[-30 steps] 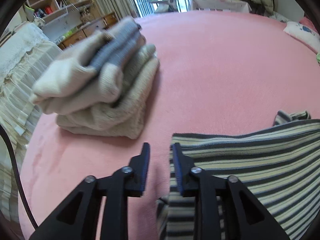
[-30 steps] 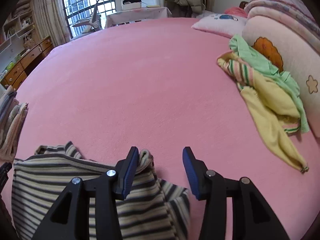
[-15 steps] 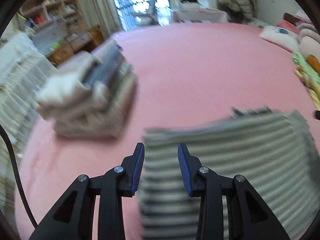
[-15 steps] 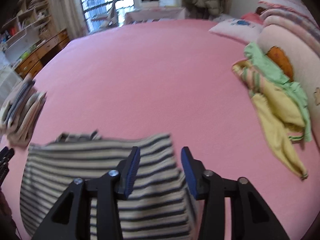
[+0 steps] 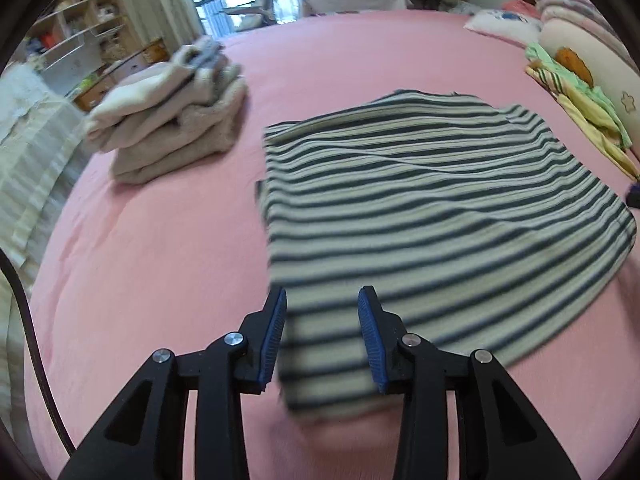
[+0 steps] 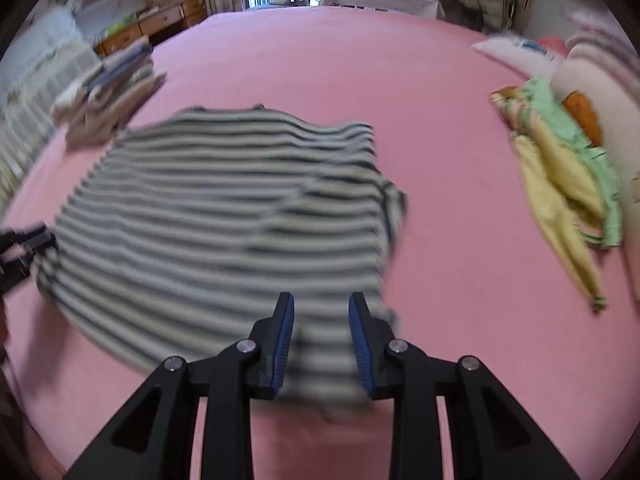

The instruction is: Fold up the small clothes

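As the striped garment lies spread | left gripper jaws opening, right gripper closing, pads clear of cloth | folded pile beside

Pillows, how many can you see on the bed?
2 for sure: a white pillow at the bed's far right corner, and a cream pillow with an orange patch just nearer, behind the loose clothes. More bedding beyond may hide others.

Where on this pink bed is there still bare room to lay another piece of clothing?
The widest bare patch is beyond the striped shirt, toward the window. A narrower strip lies between it and the folded stack. The right edge is crowded by yellow and green clothes and pillows.
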`<state>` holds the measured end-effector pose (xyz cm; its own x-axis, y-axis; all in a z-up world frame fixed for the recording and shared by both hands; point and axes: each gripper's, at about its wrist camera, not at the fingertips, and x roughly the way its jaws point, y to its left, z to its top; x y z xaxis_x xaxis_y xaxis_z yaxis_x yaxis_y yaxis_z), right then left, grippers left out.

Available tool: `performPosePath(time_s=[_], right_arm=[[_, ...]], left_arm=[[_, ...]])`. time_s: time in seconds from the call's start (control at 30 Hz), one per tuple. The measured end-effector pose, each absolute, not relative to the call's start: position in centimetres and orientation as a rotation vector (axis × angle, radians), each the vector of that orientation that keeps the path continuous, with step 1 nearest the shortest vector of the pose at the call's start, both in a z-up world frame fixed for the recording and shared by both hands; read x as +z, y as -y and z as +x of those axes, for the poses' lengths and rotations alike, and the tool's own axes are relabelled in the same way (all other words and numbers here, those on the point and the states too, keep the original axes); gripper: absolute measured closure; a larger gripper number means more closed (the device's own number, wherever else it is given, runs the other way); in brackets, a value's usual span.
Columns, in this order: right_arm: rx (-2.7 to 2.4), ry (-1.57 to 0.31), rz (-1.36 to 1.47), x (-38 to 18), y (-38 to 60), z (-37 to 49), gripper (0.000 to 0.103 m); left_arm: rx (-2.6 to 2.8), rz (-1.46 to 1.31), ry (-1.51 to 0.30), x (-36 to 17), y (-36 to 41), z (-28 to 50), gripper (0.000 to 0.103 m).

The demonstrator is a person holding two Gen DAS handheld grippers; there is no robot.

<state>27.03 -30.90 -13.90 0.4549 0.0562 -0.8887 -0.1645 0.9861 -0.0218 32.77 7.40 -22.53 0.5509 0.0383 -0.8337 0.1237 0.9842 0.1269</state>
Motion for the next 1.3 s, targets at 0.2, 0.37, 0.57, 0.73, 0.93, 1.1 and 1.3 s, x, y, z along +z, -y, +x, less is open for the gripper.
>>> performPosePath(time_s=[0.2, 0.37, 0.57, 0.73, 0.93, 1.1, 1.3], right_arm=[[0.127, -1.109, -0.065, -14.7, 34.1, 22.7, 0.074], [0.161, -1.128, -0.012, -16.1, 35.1, 22.4, 0.074], [0.222, -1.129, 0.014, -17.6, 34.8, 23.5, 0.074], [0.273, -1.128, 0.037, -18.3, 34.8, 24.2, 0.074], [0.261, -1.088, -0.011, -17.9, 34.4, 23.1, 0.099], [0.192, -1.129, -0.042, -19.4, 35.3, 22.3, 0.1], [0.156, -1.135, -0.058, -20.4, 34.8, 21.6, 0.1]], left_arm=[[-0.084, 0.034, -0.985, -22.2, -11.3, 28.6, 0.052], [-0.168, 0.007, -1.029, -23.3, -12.2, 27.8, 0.052], [-0.248, -0.083, -1.07, -24.6, -13.3, 28.5, 0.052], [-0.302, -0.121, -1.088, -25.6, -13.5, 29.0, 0.063], [-0.27, -0.091, -1.063, -25.9, -13.1, 28.9, 0.099], [-0.168, 0.041, -1.097, -27.2, -12.4, 28.5, 0.101], [-0.129, 0.084, -1.115, -27.8, -11.7, 28.6, 0.101]])
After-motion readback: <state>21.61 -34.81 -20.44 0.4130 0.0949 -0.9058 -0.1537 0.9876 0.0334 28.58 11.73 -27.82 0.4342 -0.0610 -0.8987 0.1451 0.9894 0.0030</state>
